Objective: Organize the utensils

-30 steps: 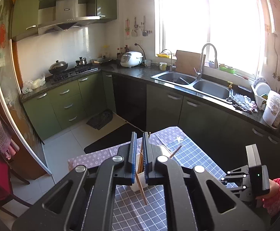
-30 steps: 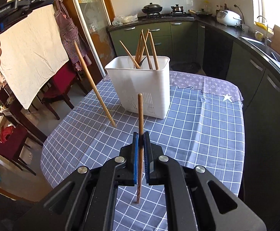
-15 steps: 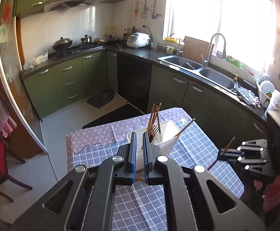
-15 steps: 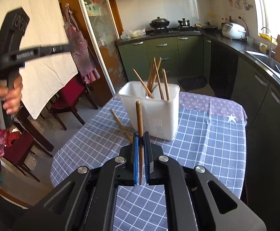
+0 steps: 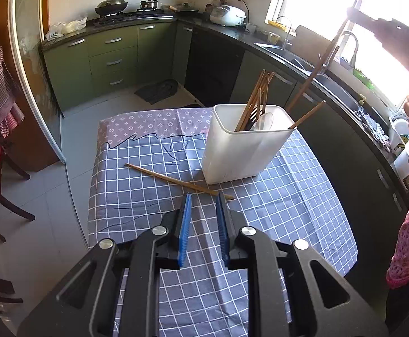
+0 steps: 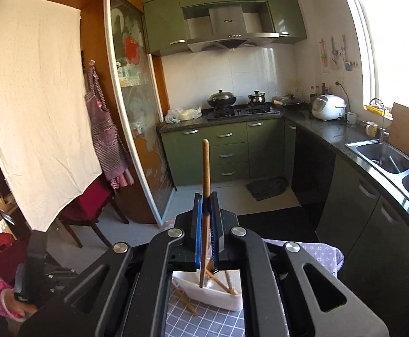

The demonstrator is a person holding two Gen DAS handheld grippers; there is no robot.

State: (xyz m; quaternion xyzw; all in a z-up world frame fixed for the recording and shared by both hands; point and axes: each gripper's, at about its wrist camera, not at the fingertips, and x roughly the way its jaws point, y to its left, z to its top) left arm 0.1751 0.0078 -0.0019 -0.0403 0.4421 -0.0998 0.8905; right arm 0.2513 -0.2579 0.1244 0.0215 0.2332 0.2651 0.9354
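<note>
Left wrist view first: we see our left claw (image 5: 203, 196) at the lower centre of the frame, its blue pads (image 5: 185, 224) parted by a moderate gap with nothing between them. It hovers over the checked tablecloth (image 5: 274, 210). Just past the fingertips one chopstick (image 5: 176, 180) lies flat on the cloth, running from the left of centre down toward the right, its far end near the foot of the white holder (image 5: 240, 151). The claw does not touch it as far as we can tell.

That holder stands upright right of centre, with several chopsticks (image 5: 256, 98) leaning inside it. At the upper right, against the bright window, the right claw (image 5: 358, 16) holds a long chopstick (image 5: 313, 73) slanting down toward the holder's far rim; we cannot tell whether its lower tip is inside.

From the right wrist view, our right claw (image 6: 206, 196) sits at centre, pads pinched narrowly on that chopstick (image 6: 205, 168), which stands nearly upright and rises above the fingertips. Below, between the claw's arms, its lower end reaches the holder (image 6: 212, 295) at the bottom centre, beside other sticks. The left claw's body (image 6: 40, 266) shows at the lower left.
</note>
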